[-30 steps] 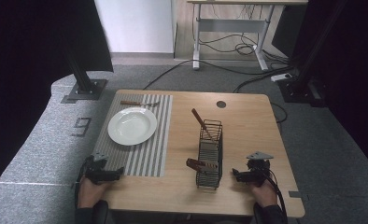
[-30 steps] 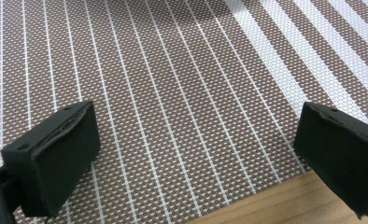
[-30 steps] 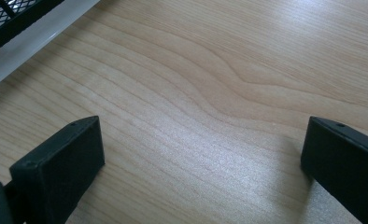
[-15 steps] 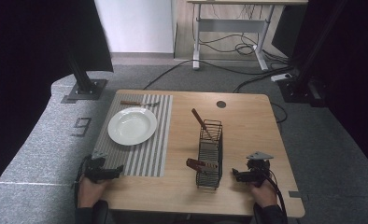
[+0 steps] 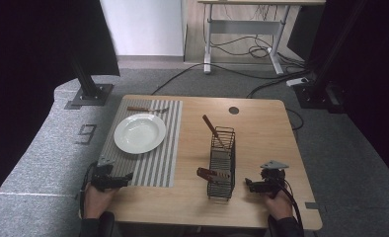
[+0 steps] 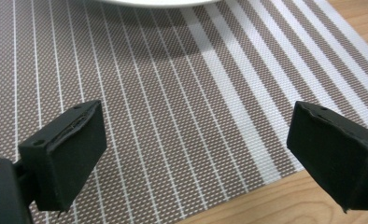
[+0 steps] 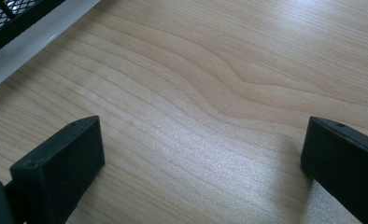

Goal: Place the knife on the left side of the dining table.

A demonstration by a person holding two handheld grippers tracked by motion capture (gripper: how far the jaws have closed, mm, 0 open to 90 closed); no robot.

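The black wire-mesh cutlery basket (image 5: 221, 165) stands upright on the light wooden table (image 5: 261, 128), near the front edge and between our two grippers. Two brown-handled utensils (image 5: 213, 127) are in it: one leans out of the top toward the rear left, the other (image 5: 210, 173) pokes out through the left side near the base.

Our right gripper (image 5: 251, 186) rests on bare wood just beside the basket's right side, apart from it. In the right gripper view its jaws stand wide apart with nothing between them (image 7: 201, 154), and the basket's black mesh base (image 7: 14, 16) appears at the upper left corner.

Our left gripper (image 5: 125, 178) rests well apart from the basket, at the front edge of the brown-and-white striped woven placemat (image 5: 160, 153). In the left gripper view its jaws are likewise spread wide and empty (image 6: 194, 149), over the placemat's stripes.

The round white ceramic plate (image 5: 139, 133) sits on the placemat behind the left gripper. A further brown-handled utensil (image 5: 145, 109) lies flat behind the plate. Nothing lies between the right gripper and the basket; the placemat's bare corner separates the left gripper from it.
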